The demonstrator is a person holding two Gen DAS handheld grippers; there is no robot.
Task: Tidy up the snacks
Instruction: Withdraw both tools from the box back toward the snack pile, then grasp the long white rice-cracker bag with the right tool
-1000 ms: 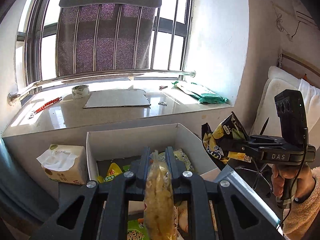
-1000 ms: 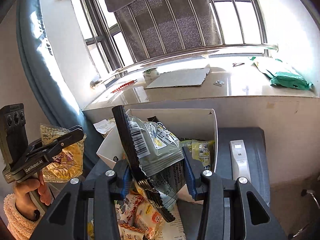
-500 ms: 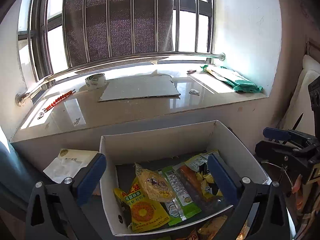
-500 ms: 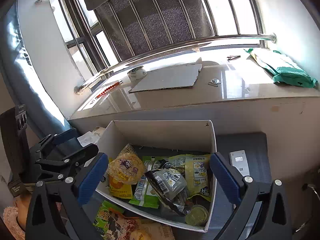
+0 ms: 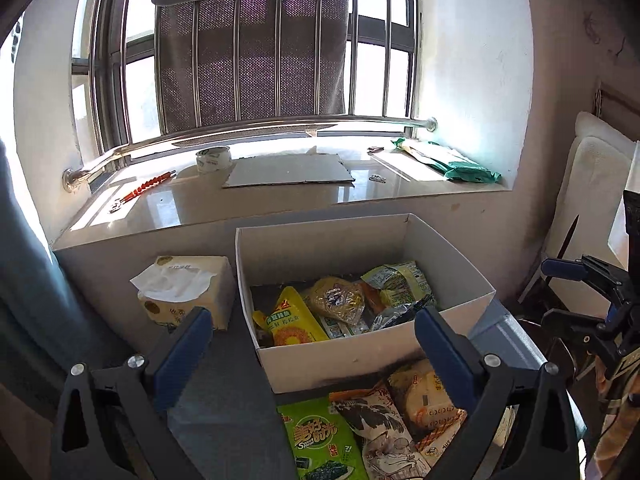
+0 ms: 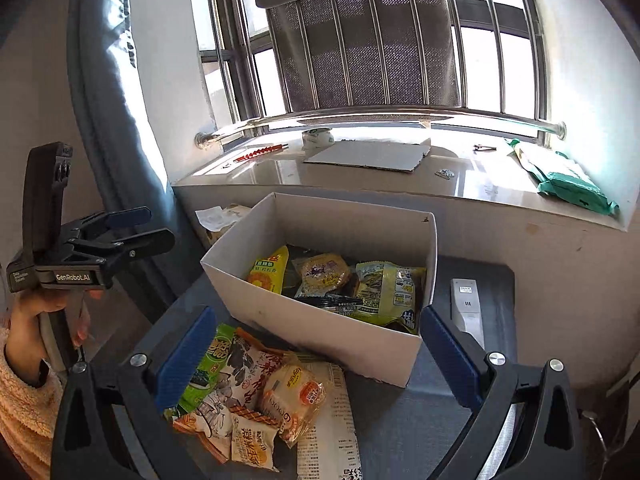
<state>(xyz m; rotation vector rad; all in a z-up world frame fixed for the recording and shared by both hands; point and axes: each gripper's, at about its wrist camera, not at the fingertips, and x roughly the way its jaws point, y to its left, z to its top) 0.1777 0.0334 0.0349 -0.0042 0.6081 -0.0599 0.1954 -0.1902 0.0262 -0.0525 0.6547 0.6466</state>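
A white cardboard box point(image 5: 360, 360) point(image 6: 276, 312) stands on a grey table and holds several snack packs. Among them are a yellow pouch point(image 5: 292, 320) point(image 6: 270, 270), a round biscuit pack point(image 5: 340, 296) point(image 6: 324, 272), a green-yellow pack point(image 6: 384, 288) and a dark packet point(image 6: 332, 302). Loose snacks lie in front of the box: a green seaweed pack point(image 5: 320, 440) point(image 6: 208, 364) and a bread pack point(image 5: 428, 400) point(image 6: 296, 396). My left gripper point(image 5: 312, 332) point(image 6: 120, 228) is open and empty, just short of the box. My right gripper point(image 6: 318, 332) point(image 5: 568, 292) is also open and empty.
A tissue box point(image 5: 188, 292) sits left of the white box and a white remote point(image 6: 466, 304) lies to its right. Behind is a stone windowsill point(image 5: 280, 200) with cardboard, a tape roll and a green bag. A grey curtain point(image 6: 108, 120) hangs at left.
Both grippers opened and let go of their snack packs, which now lie in the box. Both grippers have drawn back from over the box toward the loose snacks.
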